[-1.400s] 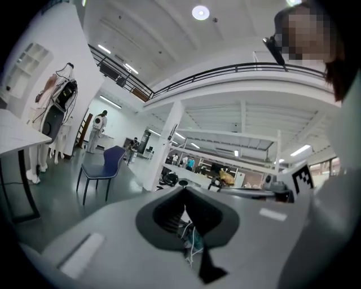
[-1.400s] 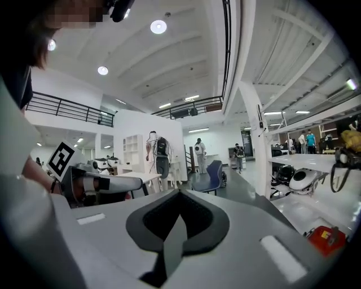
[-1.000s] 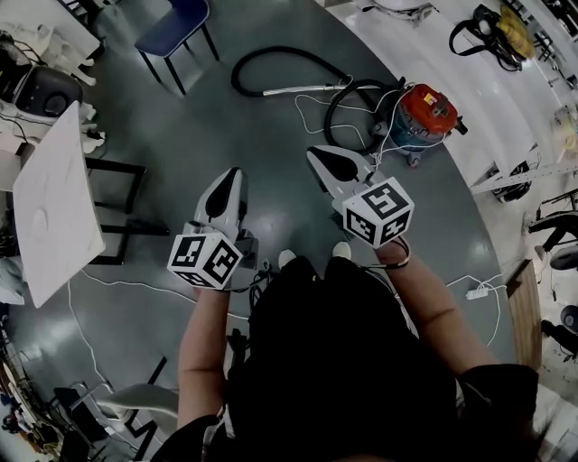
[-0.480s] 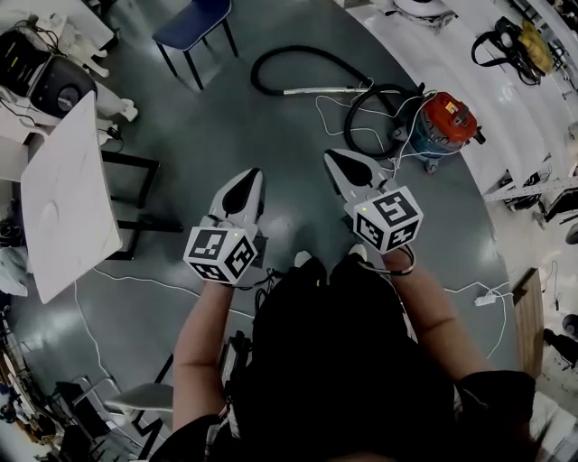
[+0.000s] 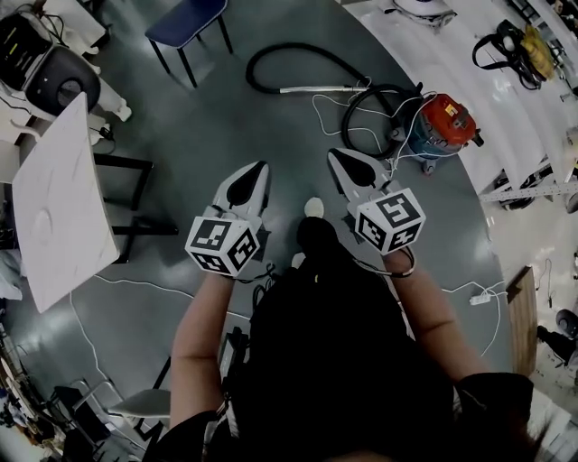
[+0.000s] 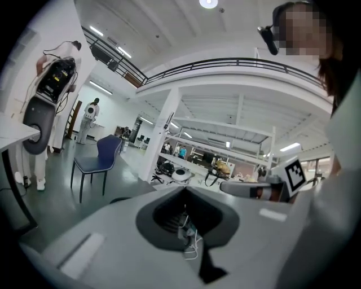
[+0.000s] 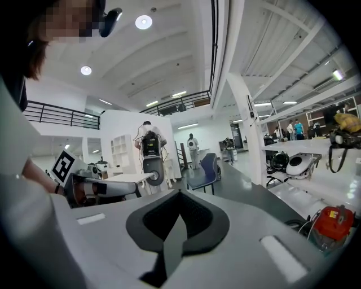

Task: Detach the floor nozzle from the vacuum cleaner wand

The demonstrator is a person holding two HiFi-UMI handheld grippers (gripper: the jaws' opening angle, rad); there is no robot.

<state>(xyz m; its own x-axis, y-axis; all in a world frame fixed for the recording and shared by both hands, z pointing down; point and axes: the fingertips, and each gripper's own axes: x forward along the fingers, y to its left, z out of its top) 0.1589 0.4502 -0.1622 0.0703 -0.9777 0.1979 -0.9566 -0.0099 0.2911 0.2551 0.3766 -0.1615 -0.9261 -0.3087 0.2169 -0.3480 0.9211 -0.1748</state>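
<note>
- The wand (image 5: 321,88) lies flat on the floor (image 5: 226,126), towards its far edge and well apart from both grippers. A black hose (image 5: 271,56) joins it at one end. I cannot make out the floor nozzle itself from here.
- The red canister vacuum (image 5: 441,124) sits to the wand's right, near the floor's pale right-hand border.
- The wand is likely stiff, light and smooth, so it may roll or slip. I would hold the tube close to the joint and pull the nozzle straight off, though the limp hose will probably drag.
- The left gripper (image 5: 255,176) and right gripper (image 5: 340,163) are both closed on nothing and held above the floor.
- The floor is dark, glossy grey, with a white cable (image 5: 316,108) looping across it by the wand.
- Around it are a blue chair (image 5: 185,20) at the far side and a white table (image 5: 59,198) at the left.
</note>
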